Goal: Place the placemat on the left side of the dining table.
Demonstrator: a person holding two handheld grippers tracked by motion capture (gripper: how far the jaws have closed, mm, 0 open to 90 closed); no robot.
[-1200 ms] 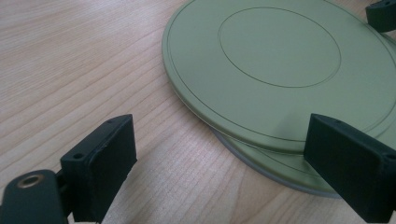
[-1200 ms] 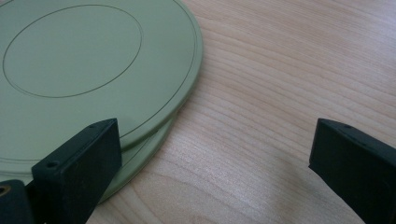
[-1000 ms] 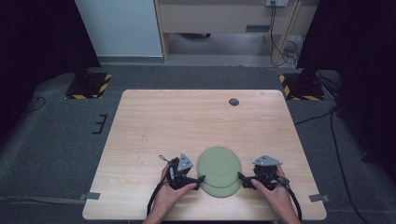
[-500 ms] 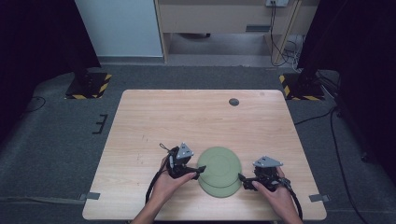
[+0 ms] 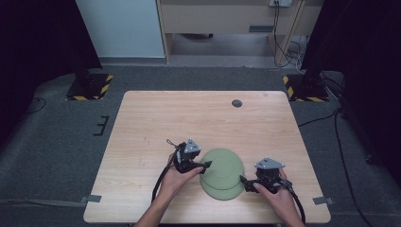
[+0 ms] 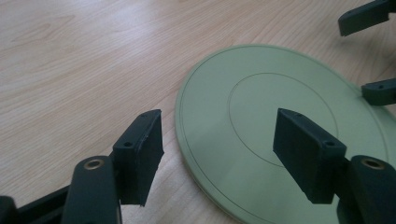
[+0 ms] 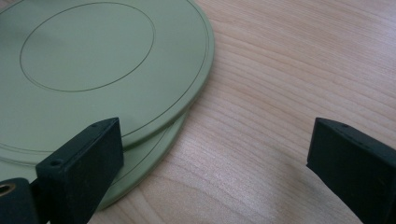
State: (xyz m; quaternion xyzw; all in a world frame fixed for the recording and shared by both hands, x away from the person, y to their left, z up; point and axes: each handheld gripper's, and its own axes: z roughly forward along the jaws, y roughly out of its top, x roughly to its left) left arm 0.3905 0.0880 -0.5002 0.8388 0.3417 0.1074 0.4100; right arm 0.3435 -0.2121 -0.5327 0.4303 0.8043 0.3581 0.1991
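Note:
Two flat pale-green plates lie stacked and offset near the table's front edge, the upper plate (image 5: 223, 165) over the lower plate (image 5: 222, 193). My left gripper (image 5: 206, 164) is at their left rim. In the left gripper view its jaws (image 6: 217, 140) straddle the upper plate's (image 6: 280, 88) edge, one over bare wood and one over the plate. They have just been closing, and the pads touch nothing. My right gripper (image 5: 244, 182) stands wide open at the right rim. In the right gripper view (image 7: 217, 140) one jaw is over the plates' edges (image 7: 154, 154) and the other over wood.
The wooden table (image 5: 156, 123) has a small dark round disc (image 5: 237, 103) near its far edge. Tape tabs (image 5: 93, 198) mark its front corners. Stands with yellow-black bases (image 5: 90, 87) sit on the grey floor beyond the table.
My left gripper has moved away from the person and a little up along the plates' left rim, and its jaws have narrowed. The right gripper and the plates have stayed put.

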